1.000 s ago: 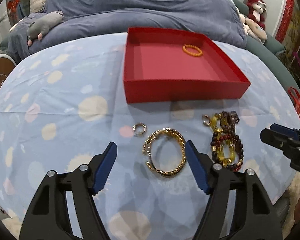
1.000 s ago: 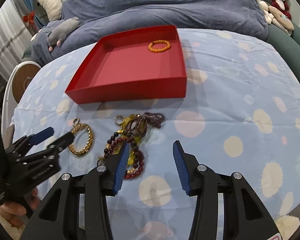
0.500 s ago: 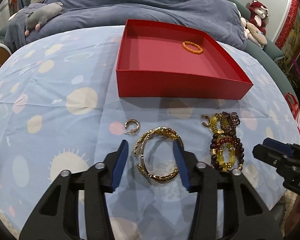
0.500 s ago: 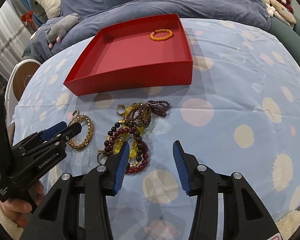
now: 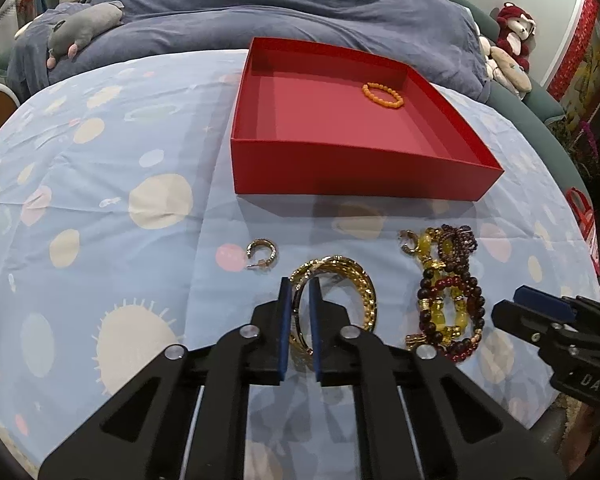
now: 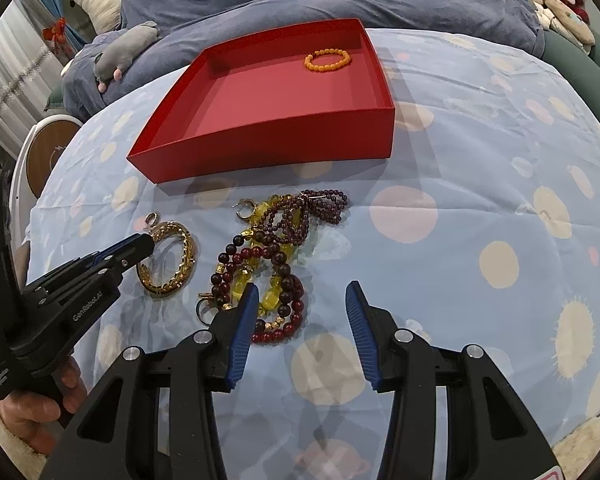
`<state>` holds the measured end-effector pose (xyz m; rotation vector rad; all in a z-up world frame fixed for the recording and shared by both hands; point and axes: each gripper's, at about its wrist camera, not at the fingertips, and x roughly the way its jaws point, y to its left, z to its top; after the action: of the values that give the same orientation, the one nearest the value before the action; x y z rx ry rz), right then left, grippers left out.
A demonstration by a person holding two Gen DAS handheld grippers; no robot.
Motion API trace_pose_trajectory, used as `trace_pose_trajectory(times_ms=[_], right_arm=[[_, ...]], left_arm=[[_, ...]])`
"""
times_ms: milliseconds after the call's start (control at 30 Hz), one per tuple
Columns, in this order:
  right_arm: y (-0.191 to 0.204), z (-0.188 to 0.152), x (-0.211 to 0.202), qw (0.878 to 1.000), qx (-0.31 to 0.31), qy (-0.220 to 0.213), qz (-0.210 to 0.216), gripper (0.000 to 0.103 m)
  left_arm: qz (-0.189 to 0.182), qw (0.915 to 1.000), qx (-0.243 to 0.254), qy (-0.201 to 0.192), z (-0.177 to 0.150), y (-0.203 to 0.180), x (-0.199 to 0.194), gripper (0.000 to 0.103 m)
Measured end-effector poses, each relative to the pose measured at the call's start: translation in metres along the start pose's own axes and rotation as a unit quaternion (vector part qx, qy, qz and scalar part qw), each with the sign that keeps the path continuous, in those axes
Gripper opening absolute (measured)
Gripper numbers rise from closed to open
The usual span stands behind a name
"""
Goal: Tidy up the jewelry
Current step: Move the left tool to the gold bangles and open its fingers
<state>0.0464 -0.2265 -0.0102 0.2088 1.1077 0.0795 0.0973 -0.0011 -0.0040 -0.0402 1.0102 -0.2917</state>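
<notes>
- Right now the left claw (image 5: 299, 292) is pinching the near-left rim of the gold bangle (image 5: 350, 288), its blue pads (image 5: 285, 320) drawn close with the band running between them.
- From the right wrist view, that same left claw (image 6: 140, 246) is reaching in from the left and meeting the gold bangle (image 6: 168, 258) at its left edge, with the bangle lying on the desk (image 6: 480, 208) under its blue dotted cloth.
- Meanwhile the right claw (image 6: 300, 312) is hovering with its jaws wide apart and gripping nothing, its left pad sitting over the near edge of the bead pile (image 6: 276, 248).
- That bead pile (image 5: 448, 292) of dark red, purple and yellow strands is lying just right of the bangle.
- One small gold hoop earring (image 5: 262, 253) is resting on the cloth just left of the bangle, apart from it.
- Farther back, the red tray (image 5: 360, 172) is sitting on the desk, holding an orange bead bracelet (image 5: 382, 95) near its far right corner.
</notes>
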Motion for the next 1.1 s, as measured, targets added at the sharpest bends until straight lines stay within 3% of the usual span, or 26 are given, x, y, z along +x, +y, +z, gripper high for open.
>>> trace_pose_trajectory(times_ms=[400,1100], right_arm=[[0.000,-0.002,0.004,1.000,0.000,0.005,0.003,0.044],[0.006,0.001,0.008,1.000,-0.007,0.008,0.008,0.043]], left_arm=[[-0.041,0.9990,0.000,-0.016,0.004,-0.014,-0.018,0.004],[-0.028,0.9994,-0.018,0.009,-0.002,0.002,-0.004,0.006]])
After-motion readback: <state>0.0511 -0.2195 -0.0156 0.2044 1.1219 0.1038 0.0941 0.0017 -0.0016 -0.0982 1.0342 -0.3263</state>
